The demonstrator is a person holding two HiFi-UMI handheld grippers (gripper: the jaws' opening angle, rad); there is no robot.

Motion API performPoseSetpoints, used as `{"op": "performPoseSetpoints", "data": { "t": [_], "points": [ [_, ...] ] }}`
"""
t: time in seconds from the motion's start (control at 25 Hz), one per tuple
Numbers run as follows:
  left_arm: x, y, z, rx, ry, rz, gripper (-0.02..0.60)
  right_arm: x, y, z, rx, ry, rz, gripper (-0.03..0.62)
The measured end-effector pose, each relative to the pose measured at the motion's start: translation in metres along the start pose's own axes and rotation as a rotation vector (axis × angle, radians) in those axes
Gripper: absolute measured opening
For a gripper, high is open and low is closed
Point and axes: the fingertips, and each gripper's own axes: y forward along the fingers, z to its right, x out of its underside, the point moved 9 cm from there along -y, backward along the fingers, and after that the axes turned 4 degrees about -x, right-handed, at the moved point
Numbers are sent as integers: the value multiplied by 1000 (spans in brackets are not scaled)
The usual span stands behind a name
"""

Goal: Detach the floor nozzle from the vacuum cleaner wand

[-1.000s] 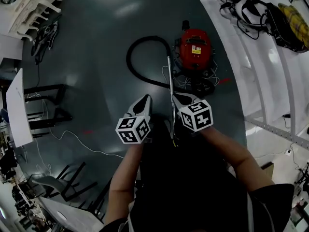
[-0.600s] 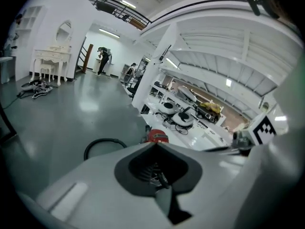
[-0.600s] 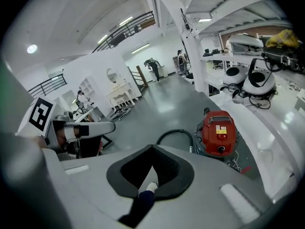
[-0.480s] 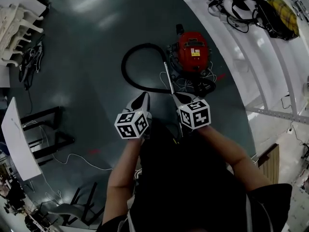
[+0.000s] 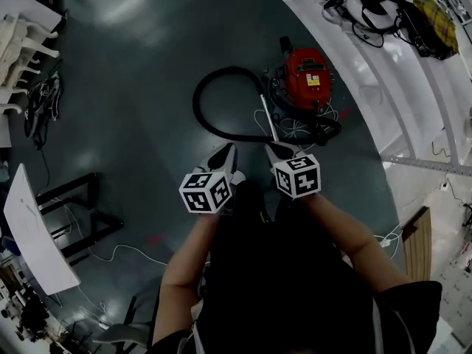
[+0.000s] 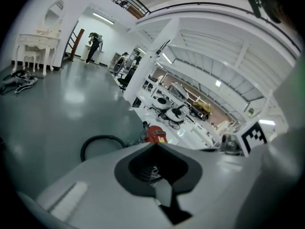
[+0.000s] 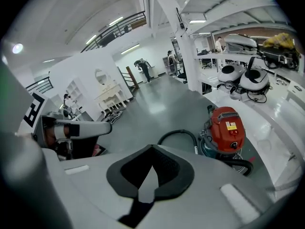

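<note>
A red canister vacuum cleaner (image 5: 310,80) stands on the grey floor with its black hose (image 5: 210,105) curled in a loop to its left. The silver wand (image 5: 267,116) runs from the hose toward me and disappears behind my right gripper (image 5: 274,150). I cannot make out the floor nozzle. My left gripper (image 5: 227,153) hangs to the left of the wand, clear of it. Both grippers are shut with nothing in them. The right gripper view shows the vacuum cleaner (image 7: 226,128), the wand (image 7: 196,150) and the left gripper (image 7: 81,128) beyond the right gripper (image 7: 152,149).
White curved benches (image 5: 369,72) with helmets and bags run along the right. White chairs (image 5: 29,28) stand at the top left, a white board (image 5: 33,231) and black frames (image 5: 81,212) at the left. Loose cables (image 5: 302,127) lie beside the vacuum.
Both grippers and my view have shifted across the floor. The wand's near part, earlier seen running down between the two cubes, is now hidden behind the right gripper. Both jaws stay shut.
</note>
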Motion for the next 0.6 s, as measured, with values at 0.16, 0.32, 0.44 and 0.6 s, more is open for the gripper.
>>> {"op": "performPoseSetpoints", "data": {
  "t": [0.16, 0.32, 0.44, 0.6],
  "points": [
    [0, -12, -32, 32, 53, -42, 8, 5, 24, -20, 44, 47, 13, -6],
    [8, -10, -61, 29, 26, -78, 8, 14, 36, -30, 78, 77, 2, -6],
    [16, -2, -73, 29, 20, -106, 8, 21, 39, -29, 92, 73, -11, -6],
    [21, 9, -83, 37, 16, -117, 8, 28, 44, -18, 122, 67, -18, -6]
  ]
}}
